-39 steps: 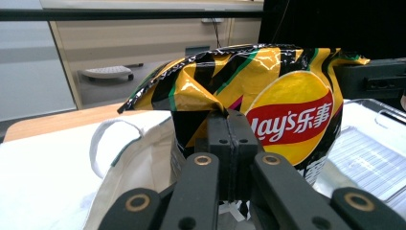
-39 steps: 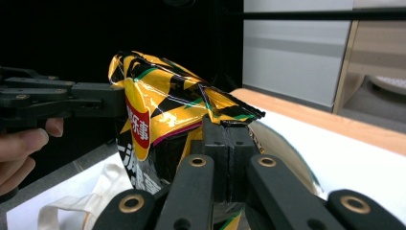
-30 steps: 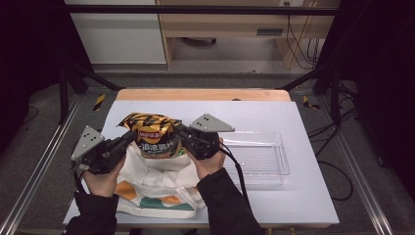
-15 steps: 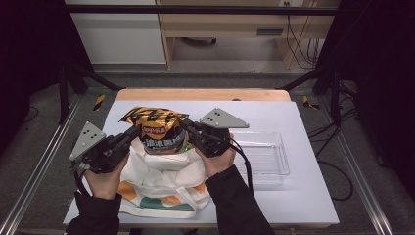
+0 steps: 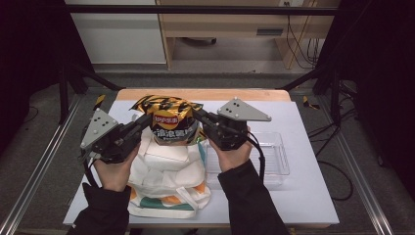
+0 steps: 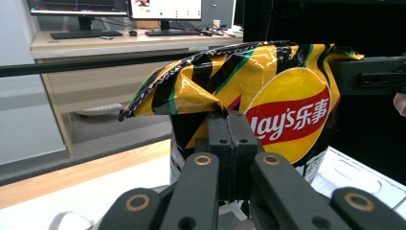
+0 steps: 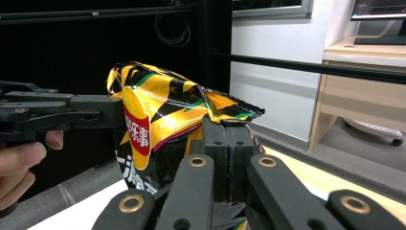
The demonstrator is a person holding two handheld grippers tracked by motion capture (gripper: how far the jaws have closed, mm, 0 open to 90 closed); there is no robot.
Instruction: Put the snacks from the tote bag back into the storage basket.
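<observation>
We hold the crisp bag (image 5: 170, 122) above the tote bag (image 5: 166, 181), left gripper (image 5: 146, 120) and right gripper (image 5: 199, 115) each clamped tight on an upper corner, near the table's (image 5: 303, 196) far edge.

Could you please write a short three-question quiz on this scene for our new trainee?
1. True or false: both grippers are shut on the chip bag.
2. What lies on the table directly below the chip bag: A) a cloth tote bag, B) a metal bowl, C) a cardboard box?
3. Which thing lies beside the right gripper, at the table's right part?

Key:
1. True; the left gripper pinches one side, the right gripper the other.
2. A, the cloth tote bag.
3. The clear plastic tray.
</observation>
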